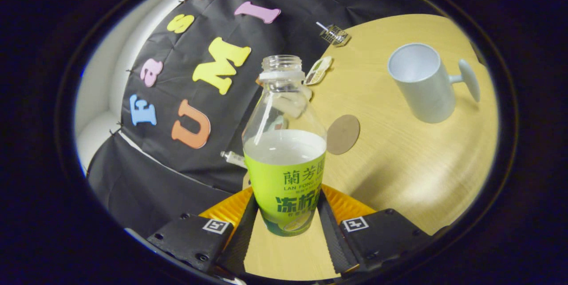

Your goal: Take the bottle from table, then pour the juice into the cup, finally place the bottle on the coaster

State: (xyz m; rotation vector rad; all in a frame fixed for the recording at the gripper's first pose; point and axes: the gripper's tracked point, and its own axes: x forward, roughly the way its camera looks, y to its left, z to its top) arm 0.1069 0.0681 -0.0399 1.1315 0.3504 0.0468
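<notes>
Between claw [287, 218] fingers, bottle [284, 152]; beyond, coaster [343, 134], cup [424, 81].

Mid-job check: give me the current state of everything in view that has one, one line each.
bottle: uncapped, about half full, held between the fingers.
gripper: shut on the bottle, a finger on each side.
cup: on the table, mouth open, looks empty.
coaster: flat on the table, bare, just beyond the bottle.
</notes>
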